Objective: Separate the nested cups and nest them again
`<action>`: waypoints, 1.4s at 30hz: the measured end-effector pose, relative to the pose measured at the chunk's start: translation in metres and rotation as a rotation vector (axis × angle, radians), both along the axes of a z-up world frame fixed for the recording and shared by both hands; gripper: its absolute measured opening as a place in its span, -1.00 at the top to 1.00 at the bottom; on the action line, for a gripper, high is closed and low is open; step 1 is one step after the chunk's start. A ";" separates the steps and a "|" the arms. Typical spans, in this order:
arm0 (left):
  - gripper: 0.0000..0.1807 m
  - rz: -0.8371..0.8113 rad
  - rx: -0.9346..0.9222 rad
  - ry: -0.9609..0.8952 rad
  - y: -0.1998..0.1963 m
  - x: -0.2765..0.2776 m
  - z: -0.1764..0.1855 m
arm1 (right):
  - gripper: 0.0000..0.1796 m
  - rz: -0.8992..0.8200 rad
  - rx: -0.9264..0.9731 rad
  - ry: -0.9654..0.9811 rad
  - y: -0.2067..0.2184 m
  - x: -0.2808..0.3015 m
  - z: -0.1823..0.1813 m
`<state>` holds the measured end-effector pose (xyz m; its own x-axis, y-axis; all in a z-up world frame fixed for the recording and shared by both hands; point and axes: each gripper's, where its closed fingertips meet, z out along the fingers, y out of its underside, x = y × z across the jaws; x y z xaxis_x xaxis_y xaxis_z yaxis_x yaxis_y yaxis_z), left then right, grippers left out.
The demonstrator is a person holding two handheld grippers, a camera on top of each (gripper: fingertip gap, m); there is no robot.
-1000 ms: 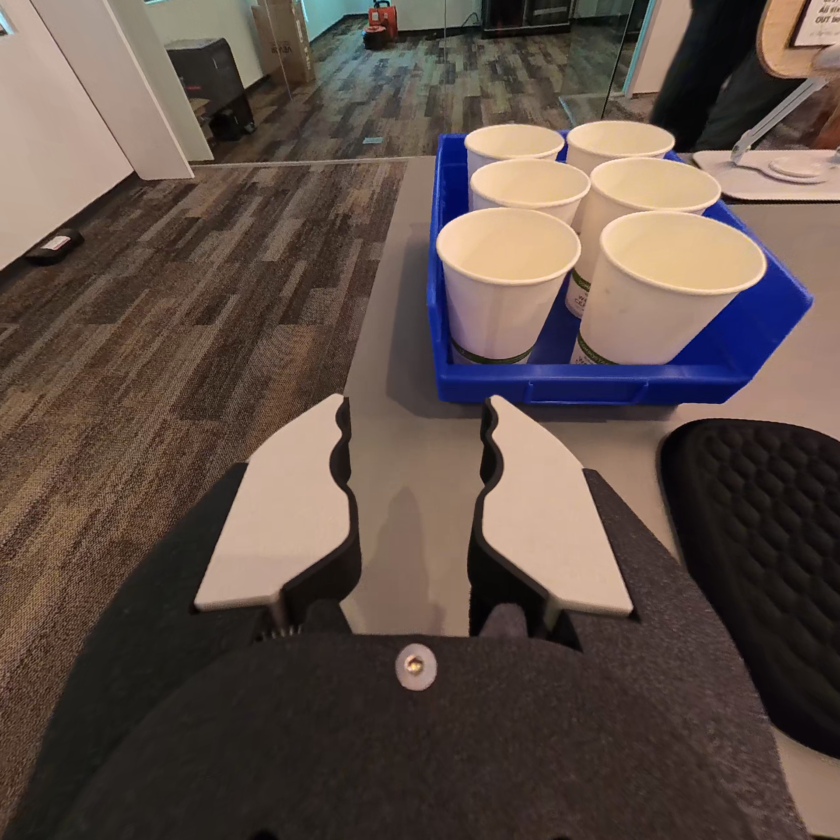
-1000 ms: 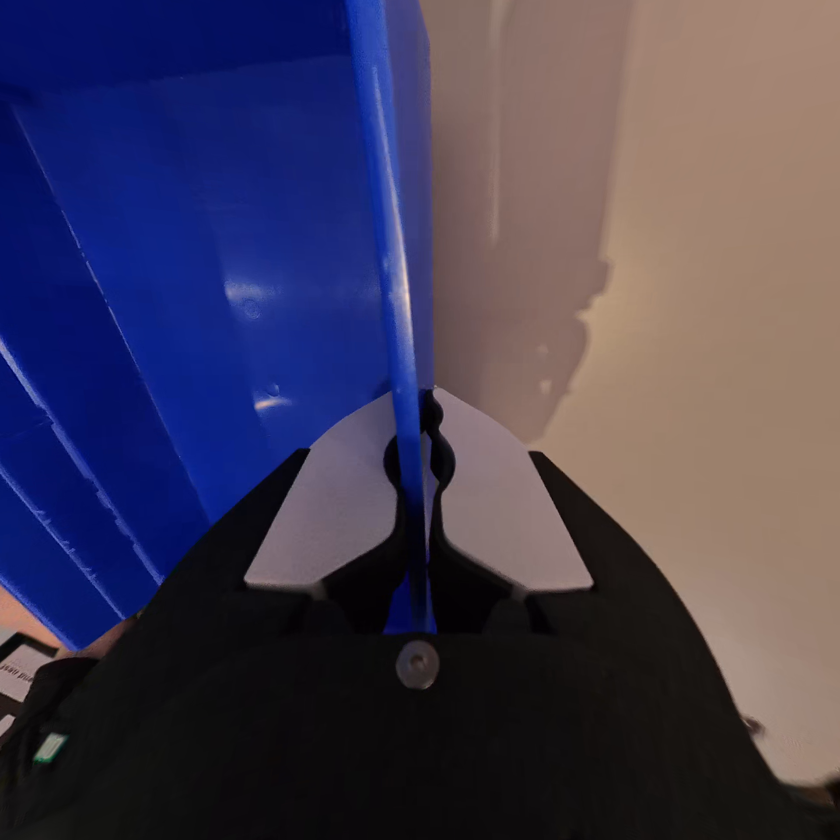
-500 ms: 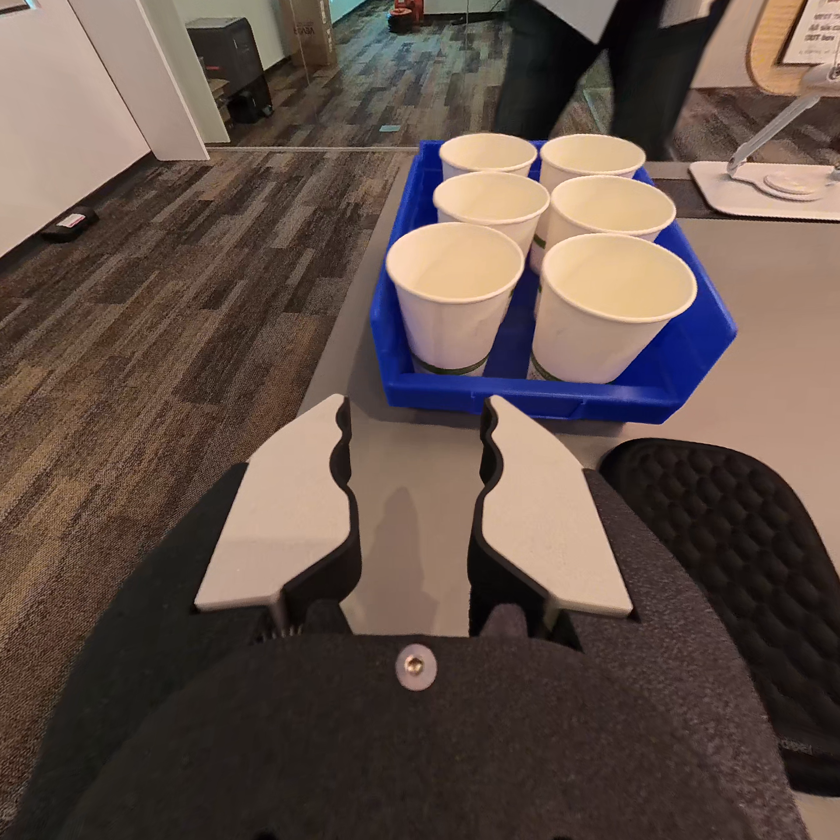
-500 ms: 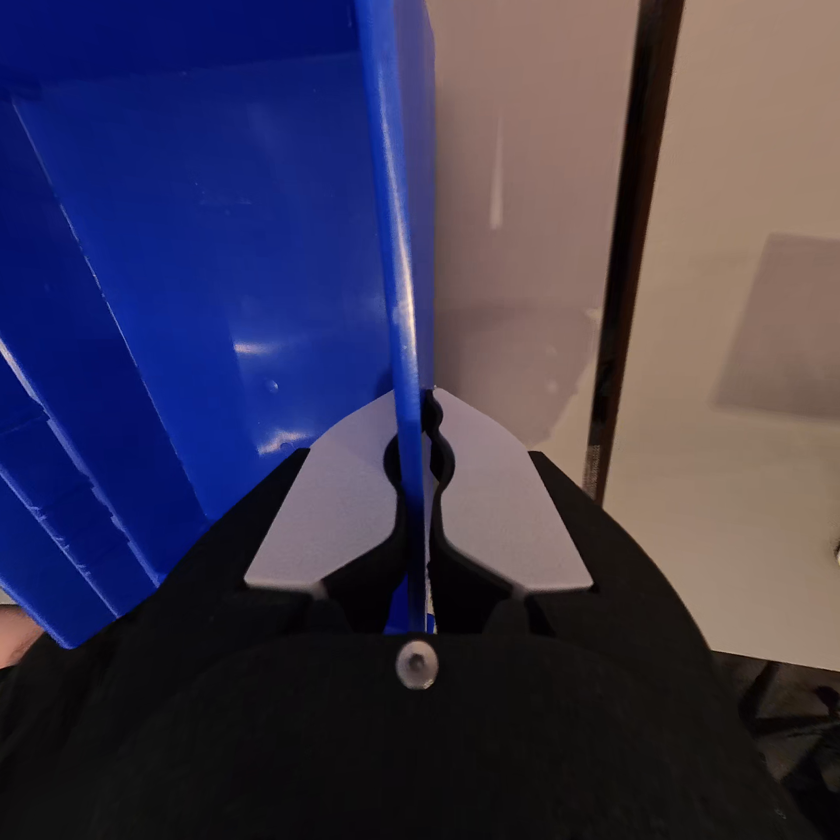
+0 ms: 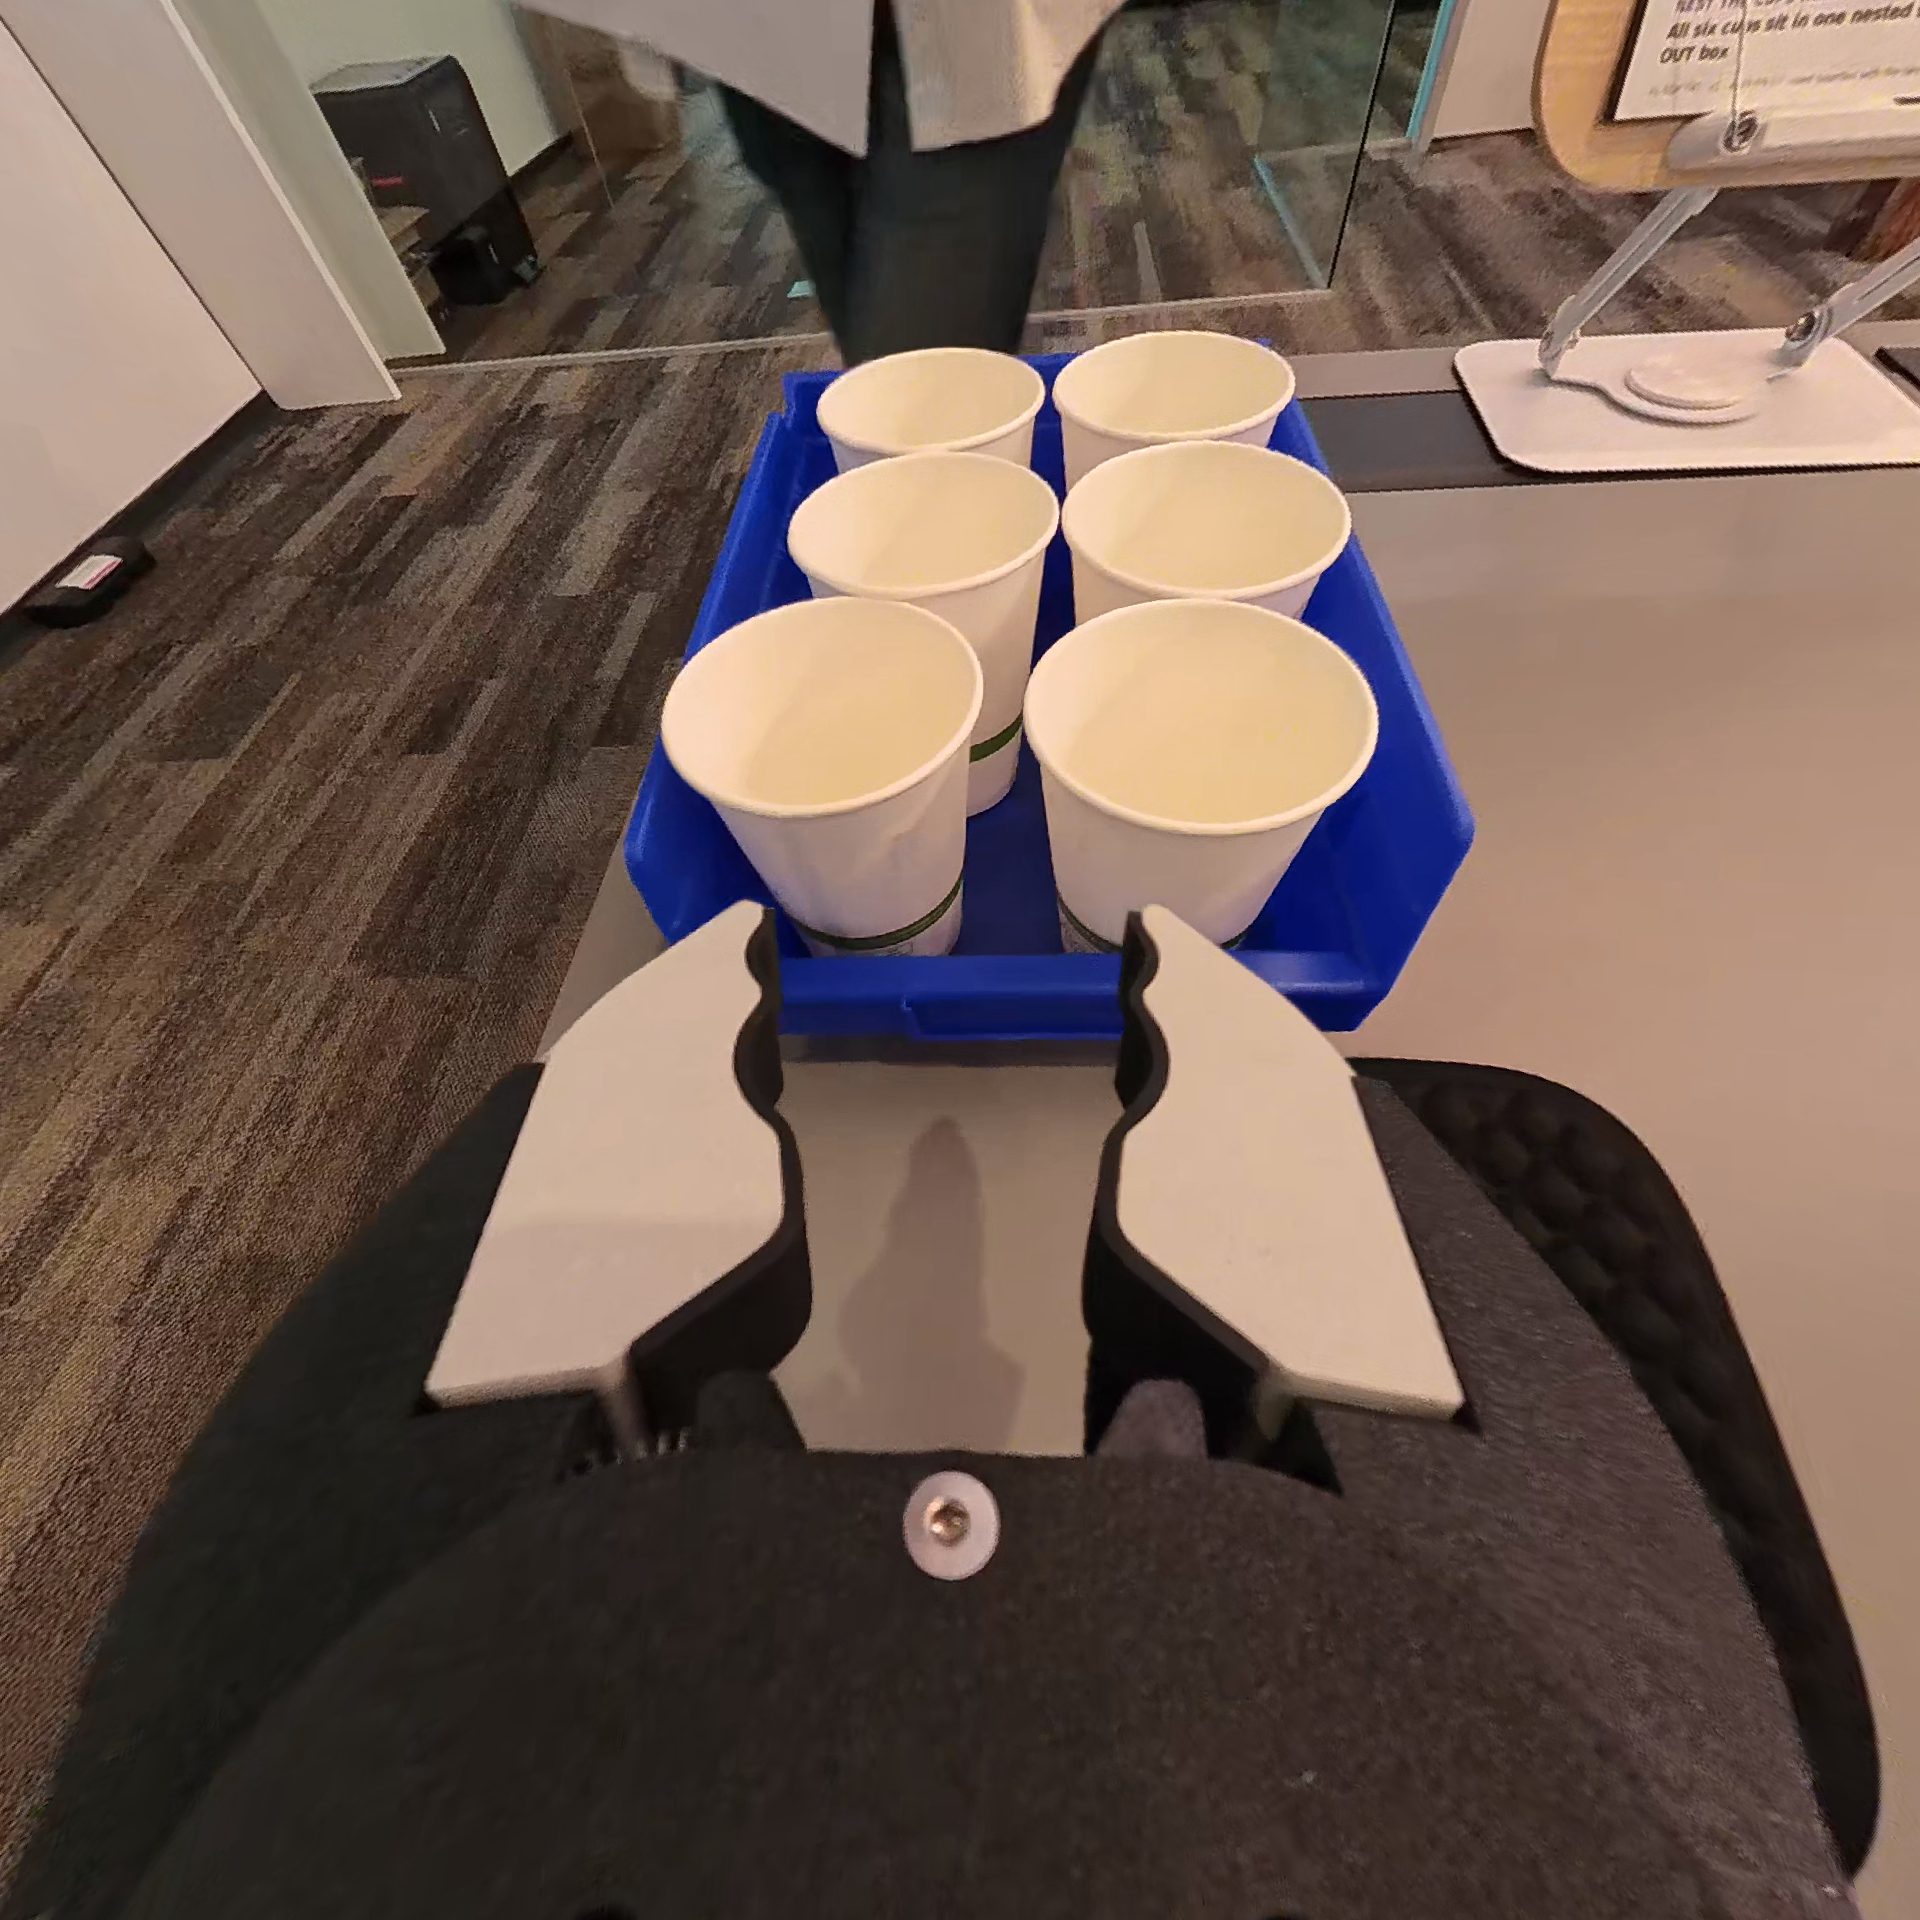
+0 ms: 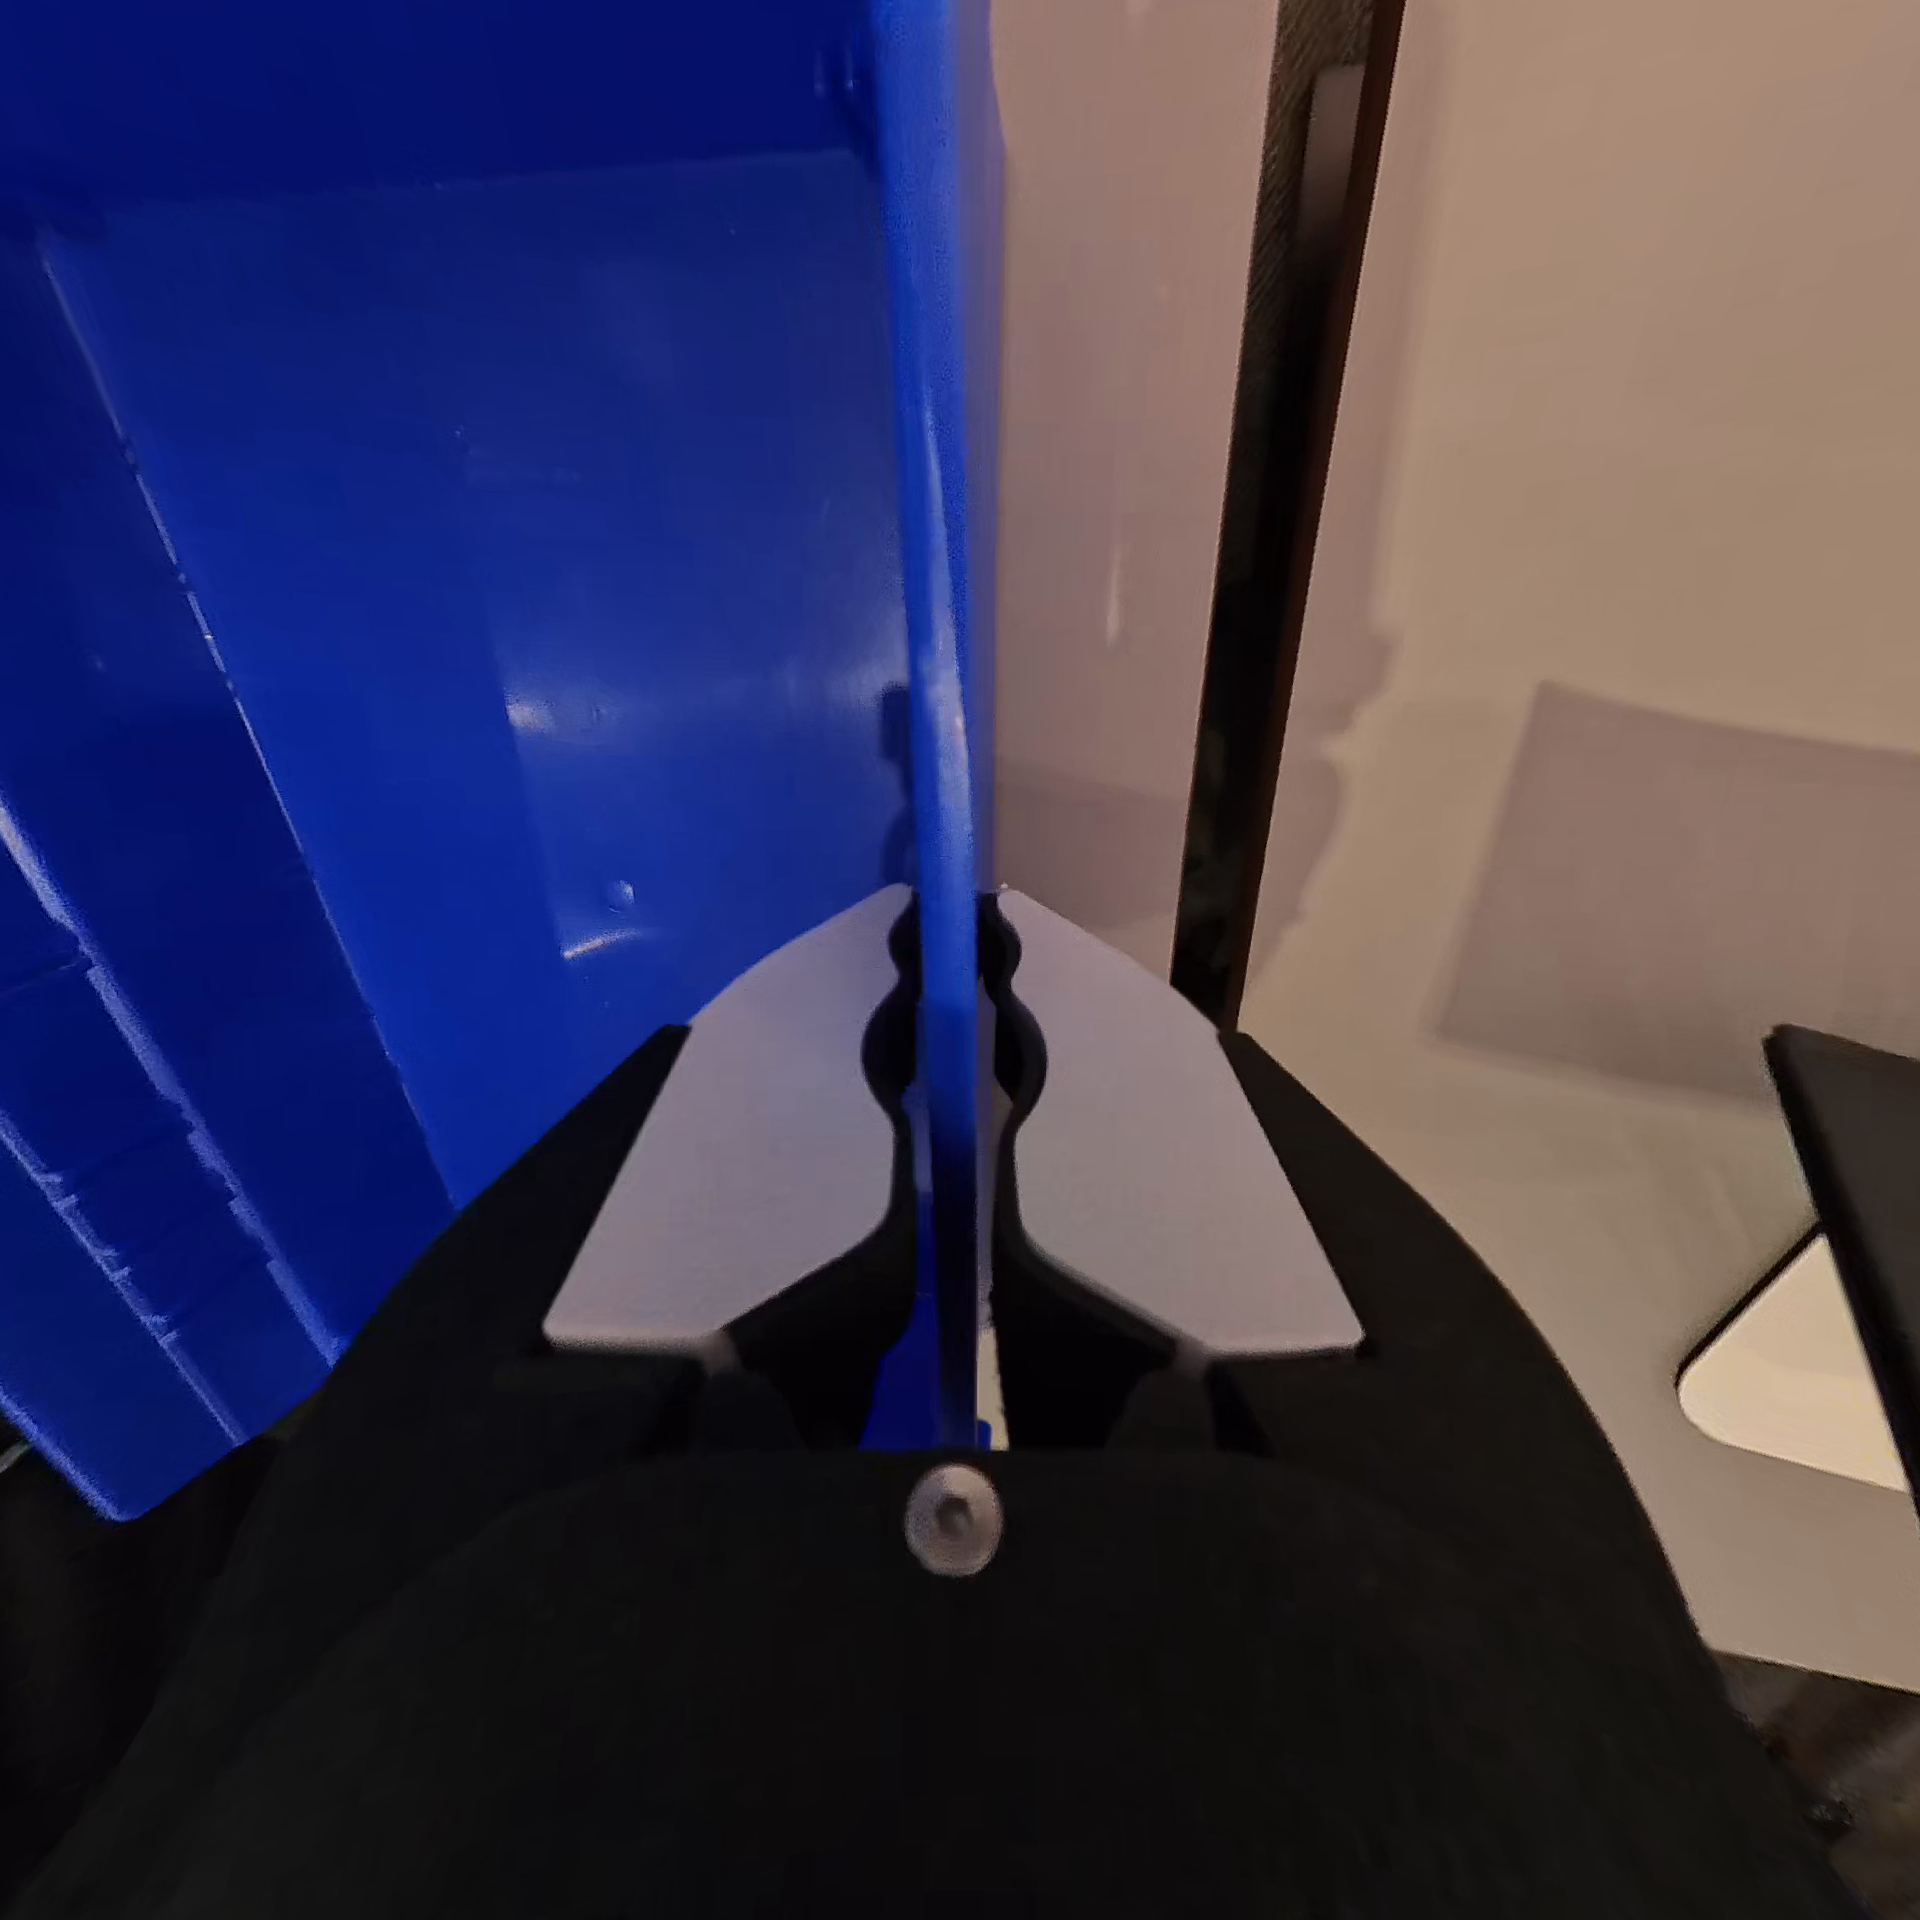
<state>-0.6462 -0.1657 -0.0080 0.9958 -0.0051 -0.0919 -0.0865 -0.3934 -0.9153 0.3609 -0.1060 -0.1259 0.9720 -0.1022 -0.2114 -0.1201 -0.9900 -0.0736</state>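
Left wrist view: my left gripper (image 5: 945, 971) gapes empty; six light, crushable cups (image 5: 826, 764) at twelve, take rims gently; right gripper (image 6: 948, 914) pinches a blue bin (image 6: 468, 644) wall.

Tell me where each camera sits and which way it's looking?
Left wrist view: sits on the left gripper, looking forward over the grey table at a blue bin holding six separate white cups; its own jaws stand open and empty.
Right wrist view: sits on the right gripper, close against a blue bin wall; its jaws are shut on that wall.
Shared: both show blue bin plastic; whether it is the same bin cannot be told.
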 end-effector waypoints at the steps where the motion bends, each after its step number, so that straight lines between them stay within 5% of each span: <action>1: 0.30 -0.007 0.004 -0.006 0.000 0.002 0.001 | 0.81 0.000 0.020 -0.015 0.001 0.002 0.003; 5: 0.28 -0.044 0.047 -0.045 -0.001 0.010 0.009 | 0.73 0.021 0.176 -0.212 0.013 0.017 0.041; 11: 0.24 -0.142 0.137 -0.092 -0.001 0.029 0.017 | 0.71 0.127 0.730 -0.434 0.054 -0.029 0.169; 18: 0.25 -0.131 0.084 0.007 0.016 0.020 -0.013 | 0.36 0.408 1.362 -0.047 0.067 -0.220 0.270; 23: 0.29 -0.229 0.042 0.052 0.029 0.028 -0.010 | 0.37 0.675 1.428 0.135 0.061 -0.332 0.255; 28: 0.36 -0.589 -0.109 0.357 0.033 0.074 -0.007 | 0.36 0.827 1.271 0.216 0.063 -0.406 0.212; 32: 0.40 -0.731 -0.313 0.554 0.045 0.081 -0.026 | 0.36 0.904 1.209 0.233 0.063 -0.444 0.187; 42: 0.64 -0.813 -0.539 0.606 0.062 0.082 -0.060 | 0.35 0.958 1.179 0.307 0.058 -0.483 0.167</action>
